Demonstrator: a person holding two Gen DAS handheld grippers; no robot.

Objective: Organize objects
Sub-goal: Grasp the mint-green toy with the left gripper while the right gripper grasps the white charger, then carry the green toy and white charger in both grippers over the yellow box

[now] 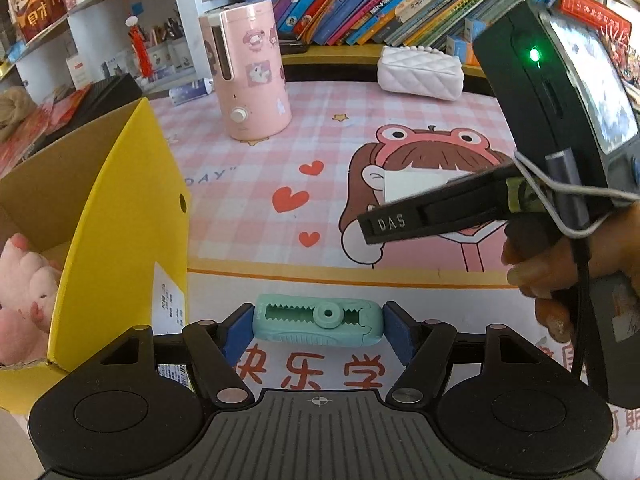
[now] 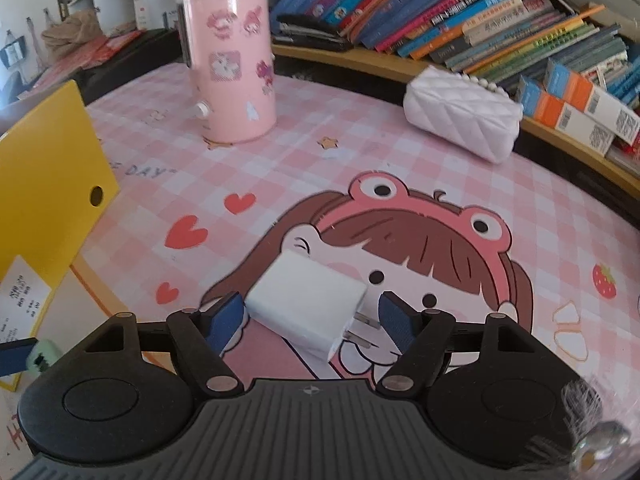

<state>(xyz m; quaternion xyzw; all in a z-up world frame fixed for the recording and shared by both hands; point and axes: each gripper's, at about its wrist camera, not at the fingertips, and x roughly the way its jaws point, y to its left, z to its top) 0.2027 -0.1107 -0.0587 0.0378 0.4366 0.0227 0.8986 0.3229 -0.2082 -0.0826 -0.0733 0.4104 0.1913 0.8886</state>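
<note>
My left gripper [image 1: 318, 322] is shut on a mint-green toothed plastic case [image 1: 318, 320], its blue pads pressing on both ends just above the mat. To its left stands an open yellow cardboard box [image 1: 120, 216] with a pink plush toy [image 1: 24, 280] inside. A white plug charger [image 2: 306, 304] lies on the cartoon mat between the fingers of my right gripper [image 2: 308, 316], prongs toward the right pad. The left pad is at its body and a gap shows at the right pad, so the gripper is open. The left wrist view shows a right finger [image 1: 400, 220] over the charger [image 1: 416, 184].
A pink humidifier [image 2: 230, 64] stands at the back of the mat and a white quilted purse [image 2: 460, 116] lies at the back right. Behind them runs a shelf of leaning books [image 2: 460, 12]. The yellow box [image 2: 44, 184] borders the left side.
</note>
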